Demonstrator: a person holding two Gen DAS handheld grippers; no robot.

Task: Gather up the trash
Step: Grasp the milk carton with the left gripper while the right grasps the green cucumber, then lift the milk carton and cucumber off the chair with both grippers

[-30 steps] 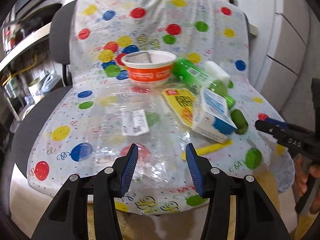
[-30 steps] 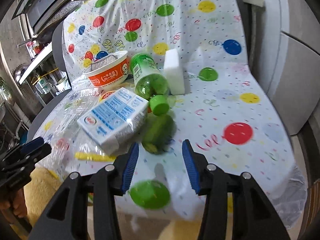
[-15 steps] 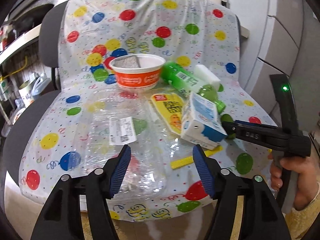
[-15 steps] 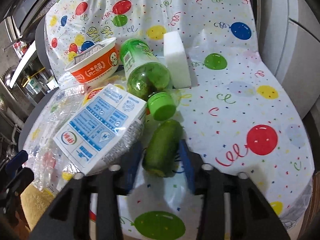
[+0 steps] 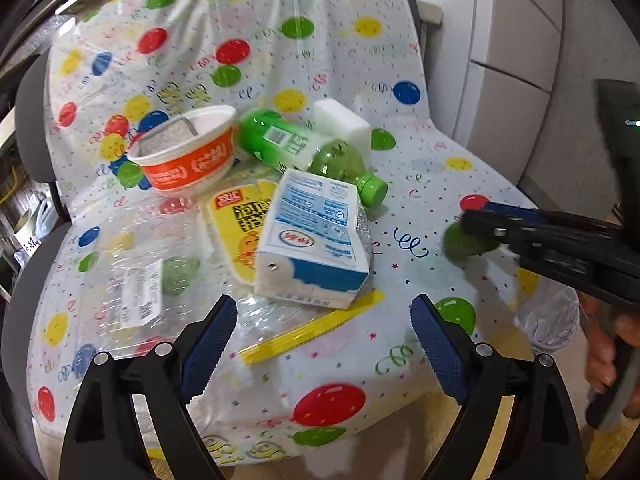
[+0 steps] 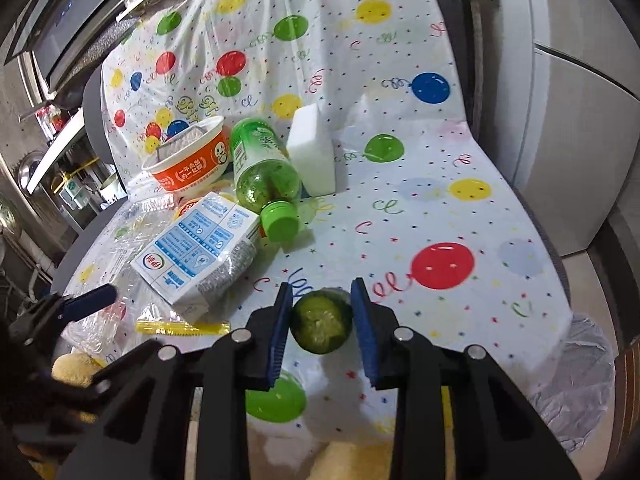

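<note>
Cucumber piece (image 6: 321, 325) clamped in right gripper (image 6: 320, 322); left gripper (image 5: 322, 344) gapes empty, milk carton (image 5: 310, 240) at its 12 o'clock, most trash uncollected.

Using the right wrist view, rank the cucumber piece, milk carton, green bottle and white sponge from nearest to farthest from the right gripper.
1. Cucumber piece: between the fingers of the right gripper.
2. Milk carton: ahead, to the left.
3. Green bottle: behind the carton, cap pointing toward the gripper.
4. White sponge: right of the bottle, about as far back as the bottle's far end.
</note>
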